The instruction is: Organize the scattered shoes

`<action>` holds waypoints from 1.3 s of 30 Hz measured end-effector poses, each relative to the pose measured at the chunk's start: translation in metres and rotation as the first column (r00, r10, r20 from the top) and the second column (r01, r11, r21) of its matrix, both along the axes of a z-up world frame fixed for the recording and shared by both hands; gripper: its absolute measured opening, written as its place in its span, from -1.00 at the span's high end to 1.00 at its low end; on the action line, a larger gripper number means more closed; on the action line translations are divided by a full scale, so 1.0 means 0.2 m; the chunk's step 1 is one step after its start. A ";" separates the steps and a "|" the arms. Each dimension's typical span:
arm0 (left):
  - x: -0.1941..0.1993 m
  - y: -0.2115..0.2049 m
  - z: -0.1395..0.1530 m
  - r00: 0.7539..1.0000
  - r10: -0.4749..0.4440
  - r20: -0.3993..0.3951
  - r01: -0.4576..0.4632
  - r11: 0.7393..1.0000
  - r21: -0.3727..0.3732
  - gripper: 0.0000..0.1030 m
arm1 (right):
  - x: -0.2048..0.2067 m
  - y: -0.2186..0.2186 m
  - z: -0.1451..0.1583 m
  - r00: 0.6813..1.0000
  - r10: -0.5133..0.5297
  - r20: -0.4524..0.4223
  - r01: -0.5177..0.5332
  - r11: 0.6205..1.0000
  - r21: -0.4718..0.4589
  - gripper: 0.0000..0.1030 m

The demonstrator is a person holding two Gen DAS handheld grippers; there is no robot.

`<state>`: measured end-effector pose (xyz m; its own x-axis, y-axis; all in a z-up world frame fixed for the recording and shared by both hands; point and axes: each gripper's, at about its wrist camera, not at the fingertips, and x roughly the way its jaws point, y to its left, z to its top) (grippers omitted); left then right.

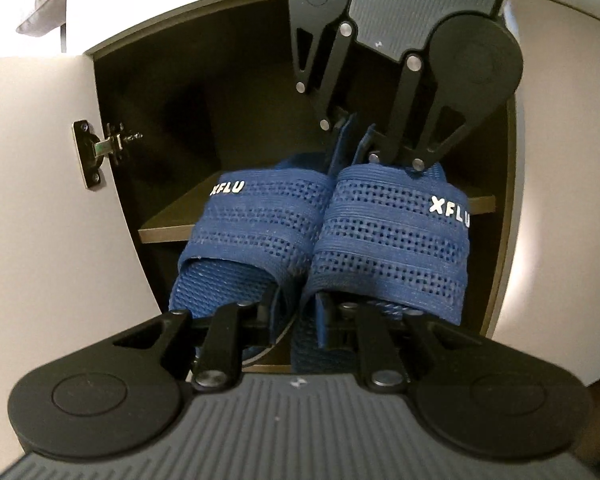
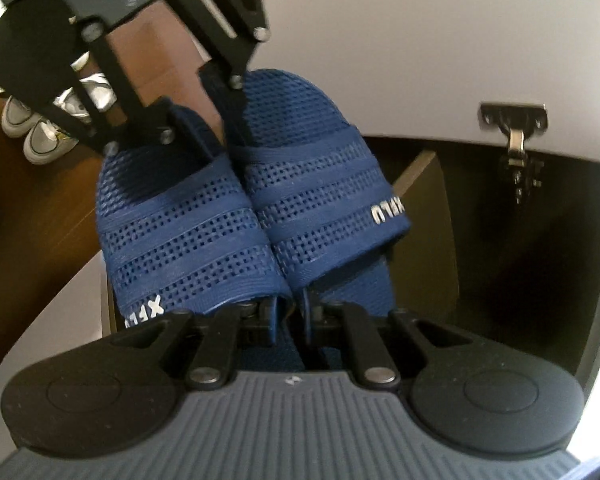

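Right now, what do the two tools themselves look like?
Both match: the left tool and right tool have matte black linkage fingers with silver pivot pins, round black discs on each side, and a grey ribbed body bearing a small white mark. No sleeves or hands show.

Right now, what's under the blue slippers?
Under the blue XFLU slippers, the dark cabinet shelf shows beside them. The soles cover the part beneath, so contact is unclear. Both grippers pinch them.

shelf (image 1: 172, 216): dark board inside open cabinet, w/ blue slippers (image 1: 260, 216) partly over its near edge; contact unclear
floor (image 2: 4, 184): brown, far left, w/ white sneakers (image 2: 40, 136) on it
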<state>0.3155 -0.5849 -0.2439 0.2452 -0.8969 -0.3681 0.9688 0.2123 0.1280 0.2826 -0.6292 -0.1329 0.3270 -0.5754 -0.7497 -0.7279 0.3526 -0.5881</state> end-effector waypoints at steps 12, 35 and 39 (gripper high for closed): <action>-0.05 0.02 0.06 1.000 0.013 -0.013 -0.012 1.000 0.018 0.67 | -0.03 -0.03 0.02 0.994 -0.037 0.104 0.053 0.988 -0.148 0.60; -0.07 -0.05 0.14 0.999 -0.036 0.017 0.035 0.998 0.053 0.67 | -0.14 -0.07 -0.03 0.950 0.082 0.303 0.029 0.938 -0.345 -0.09; -0.07 -0.04 0.13 0.999 -0.042 0.025 0.040 0.998 0.052 0.67 | -0.13 -0.08 -0.03 0.946 0.057 0.319 0.060 0.937 -0.344 -0.09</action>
